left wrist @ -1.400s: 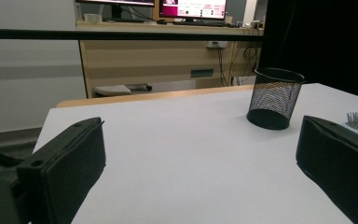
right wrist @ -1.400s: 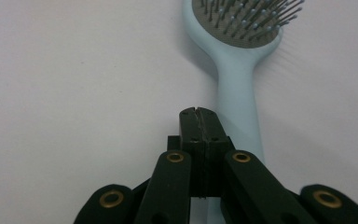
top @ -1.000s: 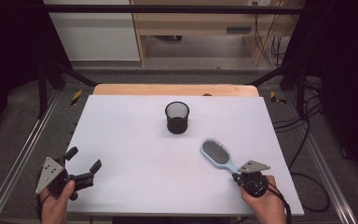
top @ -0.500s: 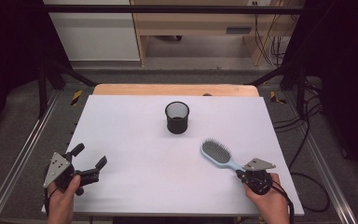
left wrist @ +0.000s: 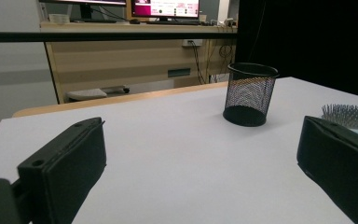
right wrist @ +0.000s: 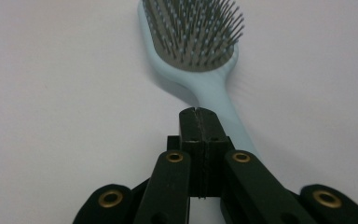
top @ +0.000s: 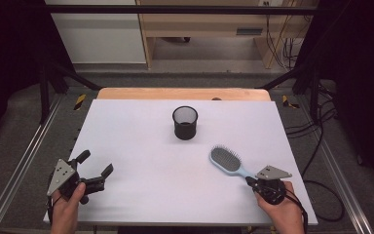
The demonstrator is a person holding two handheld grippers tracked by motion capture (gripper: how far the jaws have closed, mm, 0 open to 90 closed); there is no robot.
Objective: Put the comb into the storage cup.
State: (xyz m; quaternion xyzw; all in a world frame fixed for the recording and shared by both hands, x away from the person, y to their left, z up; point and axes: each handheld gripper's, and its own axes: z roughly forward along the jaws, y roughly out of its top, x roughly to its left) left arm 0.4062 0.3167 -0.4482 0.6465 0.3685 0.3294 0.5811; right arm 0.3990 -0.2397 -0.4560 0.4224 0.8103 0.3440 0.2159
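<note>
The right claw point(right wrist: 199, 112) was shut, its tips over the hairbrush point(top: 227, 161) handle, not gripping it. The hairbrush lay bristles-up on the tabletop point(top: 146, 146) near the mesh cup point(top: 185, 123). The left claw point(top: 96, 165) stood wide and empty, apparently waiting.

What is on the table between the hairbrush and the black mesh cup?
Nothing: in the high view only bare white table lies between the hairbrush and the mesh cup.
</note>
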